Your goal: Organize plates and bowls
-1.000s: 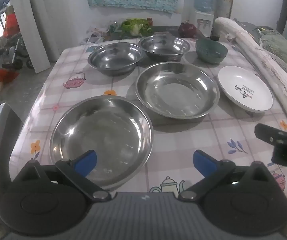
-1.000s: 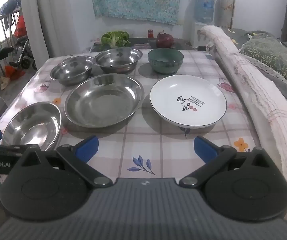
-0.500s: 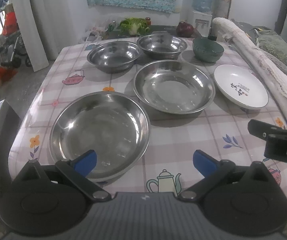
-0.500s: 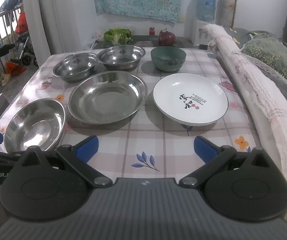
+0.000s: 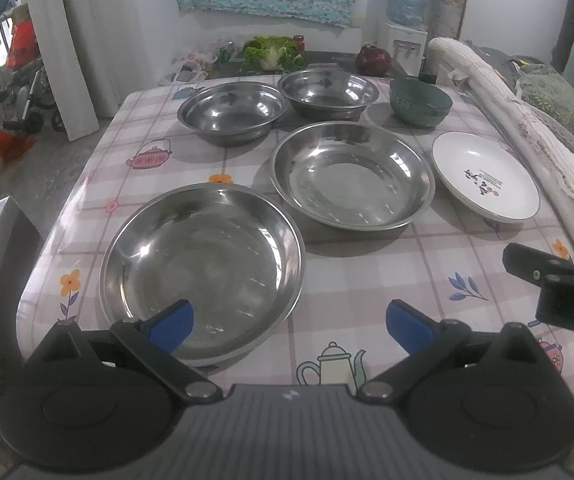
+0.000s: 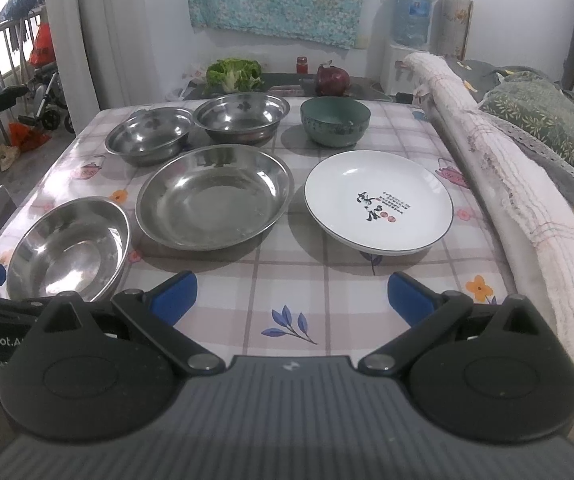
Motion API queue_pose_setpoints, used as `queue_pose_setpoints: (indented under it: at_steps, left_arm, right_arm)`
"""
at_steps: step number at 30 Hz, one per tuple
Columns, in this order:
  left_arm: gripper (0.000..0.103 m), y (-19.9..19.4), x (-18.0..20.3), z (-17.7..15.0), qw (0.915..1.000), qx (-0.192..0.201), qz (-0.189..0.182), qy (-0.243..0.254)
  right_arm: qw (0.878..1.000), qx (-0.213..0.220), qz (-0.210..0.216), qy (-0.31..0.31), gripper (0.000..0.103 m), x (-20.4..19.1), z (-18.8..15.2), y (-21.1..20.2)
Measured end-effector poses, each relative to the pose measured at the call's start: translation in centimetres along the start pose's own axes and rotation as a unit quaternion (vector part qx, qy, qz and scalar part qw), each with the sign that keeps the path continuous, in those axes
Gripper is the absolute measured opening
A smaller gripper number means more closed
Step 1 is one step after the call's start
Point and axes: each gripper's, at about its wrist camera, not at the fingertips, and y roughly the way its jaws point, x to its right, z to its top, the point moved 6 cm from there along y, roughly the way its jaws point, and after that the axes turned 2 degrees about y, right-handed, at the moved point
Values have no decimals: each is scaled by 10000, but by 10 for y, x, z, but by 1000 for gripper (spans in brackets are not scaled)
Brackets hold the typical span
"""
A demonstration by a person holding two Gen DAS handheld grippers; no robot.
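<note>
Left wrist view: the left tool (image 5: 289, 322) hangs released over the near edge of the bench (image 5: 367, 264), its blue tips wide apart, one above the near steel plate (image 5: 203, 268). Beyond lie a second steel plate (image 5: 353, 174), two steel bowls (image 5: 233, 112) (image 5: 329, 92), a green bowl (image 5: 421, 102) and a white plate (image 5: 485, 182) with dark script too small to read. At the right edge the other tool's body shows the letters "DA". A rolled cloth (image 5: 527, 136) runs along the bench's right side; lettuce (image 5: 271, 54) sits behind.

Right wrist view: the right tool (image 6: 291, 298) is likewise released, empty, above bare checked cloth short of the white plate (image 6: 379, 202). The left tool's body at the lower left reads "enRobot.A". A water jug (image 6: 411, 16) stands by the wall.
</note>
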Motion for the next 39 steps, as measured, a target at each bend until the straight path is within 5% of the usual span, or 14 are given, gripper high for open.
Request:
queue_pose_setpoints:
  at_steps: [39]
  left_arm:
    - [103,0,-10,3,10000,21,88,-32]
  right_arm:
    - [10000,-52,10,30,102,-3,2,6]
